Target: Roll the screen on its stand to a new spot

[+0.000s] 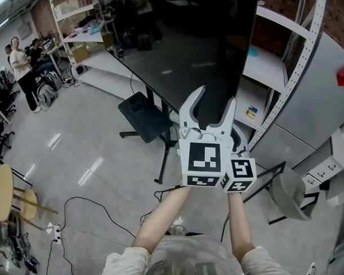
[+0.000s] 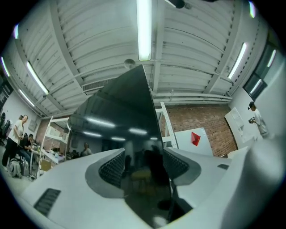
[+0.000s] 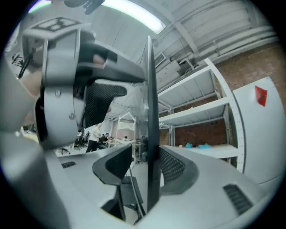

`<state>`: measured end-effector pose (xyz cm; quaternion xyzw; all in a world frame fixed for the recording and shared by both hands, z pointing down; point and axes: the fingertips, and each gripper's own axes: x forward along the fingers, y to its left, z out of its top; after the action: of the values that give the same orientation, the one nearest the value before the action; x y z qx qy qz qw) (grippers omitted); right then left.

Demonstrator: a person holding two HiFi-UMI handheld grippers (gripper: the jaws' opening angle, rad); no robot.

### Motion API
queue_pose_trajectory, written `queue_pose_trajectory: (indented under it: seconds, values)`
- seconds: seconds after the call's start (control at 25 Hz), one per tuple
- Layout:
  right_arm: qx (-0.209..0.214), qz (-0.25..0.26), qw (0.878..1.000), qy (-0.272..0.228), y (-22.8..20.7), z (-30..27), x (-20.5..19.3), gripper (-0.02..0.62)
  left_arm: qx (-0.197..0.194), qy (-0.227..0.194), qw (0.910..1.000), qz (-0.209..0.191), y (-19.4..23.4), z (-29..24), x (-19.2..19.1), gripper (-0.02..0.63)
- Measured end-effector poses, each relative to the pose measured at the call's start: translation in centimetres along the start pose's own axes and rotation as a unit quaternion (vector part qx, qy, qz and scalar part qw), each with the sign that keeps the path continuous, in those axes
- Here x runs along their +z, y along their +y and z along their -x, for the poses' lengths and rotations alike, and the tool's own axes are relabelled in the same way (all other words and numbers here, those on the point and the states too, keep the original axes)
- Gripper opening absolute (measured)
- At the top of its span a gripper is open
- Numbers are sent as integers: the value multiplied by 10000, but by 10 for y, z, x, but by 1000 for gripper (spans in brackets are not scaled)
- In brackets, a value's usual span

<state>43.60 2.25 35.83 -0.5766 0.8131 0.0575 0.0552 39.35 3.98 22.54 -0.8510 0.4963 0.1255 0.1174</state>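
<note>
A large black screen (image 1: 191, 43) on a dark wheeled stand (image 1: 163, 154) fills the top middle of the head view. My left gripper (image 1: 217, 96) straddles the screen's lower right corner with its white jaws spread wide. In the left gripper view the screen (image 2: 134, 129) fills the gap of the left gripper (image 2: 145, 163), its edge near the right pad. My right gripper sits just behind the left; only its marker cube (image 1: 241, 172) shows. In the right gripper view the screen (image 3: 152, 112) stands edge-on inside the right gripper (image 3: 145, 154), close to the right pad, with a gap on the left.
A white metal shelf rack (image 1: 291, 73) stands just right of the screen. A grey chair (image 1: 286, 195) is at the lower right. Cables (image 1: 78, 206) trail over the floor at the lower left, by a round wooden stool (image 1: 4, 193). People (image 1: 20, 60) stand far left.
</note>
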Motion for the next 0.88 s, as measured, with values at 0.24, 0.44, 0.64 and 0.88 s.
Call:
queue_pose_trajectory:
  seconds: [0.24, 0.44, 0.64, 0.88]
  values:
    - [-619, 347, 9920, -1041, 3, 20, 103, 163, 400, -446, 9982, 32, 64, 30, 45, 267]
    - [427, 624, 9815, -1757, 90, -12, 151, 69, 1418, -644, 9872, -355, 137, 72, 59, 68]
    - [2083, 271, 9625, -1718, 222, -57, 133, 28, 2768, -345, 9555, -960, 221, 166, 62, 22]
    - [3676, -379, 9204, -1278, 358, -62, 100, 25, 4303, 207, 8904, -1467, 287, 299, 47, 14]
